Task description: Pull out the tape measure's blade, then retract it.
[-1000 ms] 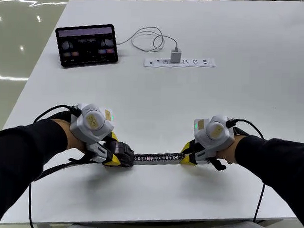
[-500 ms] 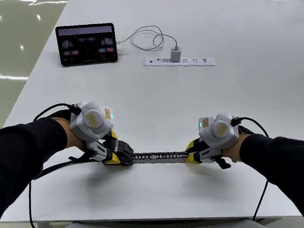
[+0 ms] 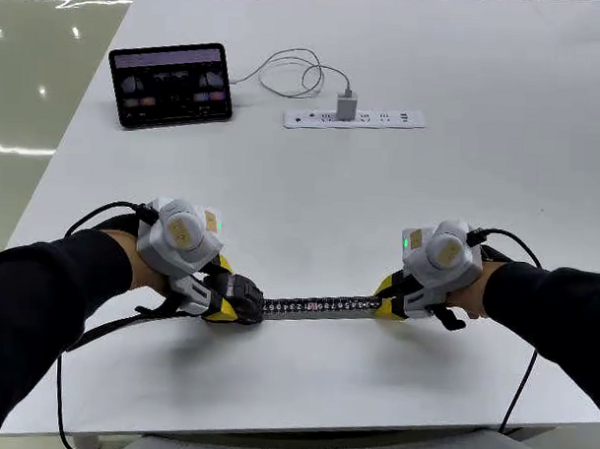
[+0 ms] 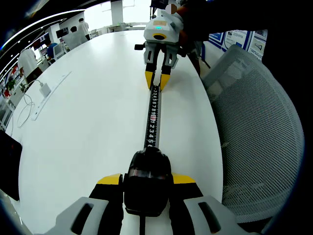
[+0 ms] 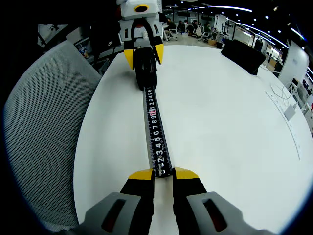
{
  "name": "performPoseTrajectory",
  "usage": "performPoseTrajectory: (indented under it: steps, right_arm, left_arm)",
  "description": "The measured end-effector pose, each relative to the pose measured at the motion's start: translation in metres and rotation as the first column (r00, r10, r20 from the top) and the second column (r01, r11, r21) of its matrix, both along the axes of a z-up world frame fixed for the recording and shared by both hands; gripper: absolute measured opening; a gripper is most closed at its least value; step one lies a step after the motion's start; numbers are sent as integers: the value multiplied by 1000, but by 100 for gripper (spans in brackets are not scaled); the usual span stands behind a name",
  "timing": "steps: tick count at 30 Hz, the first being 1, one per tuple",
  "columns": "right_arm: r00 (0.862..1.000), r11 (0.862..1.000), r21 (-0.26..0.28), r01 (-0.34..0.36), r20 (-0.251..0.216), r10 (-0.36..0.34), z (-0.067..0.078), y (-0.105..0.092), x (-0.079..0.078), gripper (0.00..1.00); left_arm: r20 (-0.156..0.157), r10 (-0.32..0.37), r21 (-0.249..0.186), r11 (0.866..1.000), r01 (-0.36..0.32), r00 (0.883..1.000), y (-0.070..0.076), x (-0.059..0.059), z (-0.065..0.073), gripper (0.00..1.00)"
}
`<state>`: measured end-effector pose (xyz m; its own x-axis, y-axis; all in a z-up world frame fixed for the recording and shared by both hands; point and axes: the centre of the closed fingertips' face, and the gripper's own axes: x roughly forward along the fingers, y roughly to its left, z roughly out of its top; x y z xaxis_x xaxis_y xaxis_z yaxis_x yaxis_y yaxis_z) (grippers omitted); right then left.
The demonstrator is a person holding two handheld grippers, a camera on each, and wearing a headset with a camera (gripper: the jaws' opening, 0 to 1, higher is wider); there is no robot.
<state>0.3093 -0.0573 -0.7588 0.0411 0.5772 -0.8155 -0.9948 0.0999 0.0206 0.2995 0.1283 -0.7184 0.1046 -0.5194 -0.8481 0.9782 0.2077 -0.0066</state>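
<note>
A black tape measure case (image 3: pixel 242 301) rests on the white table (image 3: pixel 311 205) near its front edge, and my left gripper (image 3: pixel 228 301) is shut on it. In the left gripper view the case (image 4: pixel 147 177) sits between the yellow fingertips (image 4: pixel 110 179). The numbered blade (image 3: pixel 322 306) runs out flat to the right. My right gripper (image 3: pixel 384 308) is shut on the blade's end. The right gripper view has the blade (image 5: pixel 156 132) leading from my right gripper (image 5: pixel 163 174) up to the case (image 5: pixel 145 68) in the left gripper (image 5: pixel 144 55). The right gripper (image 4: pixel 159 84) appears at the far end of the blade (image 4: pixel 153 117).
A dark tablet (image 3: pixel 170 84) stands at the back left. A white power strip (image 3: pixel 353 119) with a charger and looped cable (image 3: pixel 285 76) lies behind the middle. A grey mesh chair (image 4: pixel 254 137) sits at the table's near edge. Gripper cables trail off both sides.
My right gripper has moved to the right with the blade's end, so more blade is out. The left gripper and case have stayed about where they were.
</note>
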Motion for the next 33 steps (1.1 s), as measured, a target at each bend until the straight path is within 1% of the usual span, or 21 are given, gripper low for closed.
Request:
performPoseTrajectory:
  steps: [16, 27, 33]
  right_arm:
    - [1000, 1000, -21, 15, -3, -15, -1, -21, 2, 8]
    - [1000, 999, -32, 16, -3, -16, 1, -30, 1, 8]
    - [1000, 999, -41, 21, -4, -22, 1, -38, 3, 8]
  left_arm:
    - [-1, 0, 0, 1000, 0, 1000, 0, -1, 1, 32]
    - [-3, 0, -1, 1000, 0, 1000, 1, 0, 0, 32]
    - [-3, -1, -2, 1000, 1, 1000, 1, 1, 0, 32]
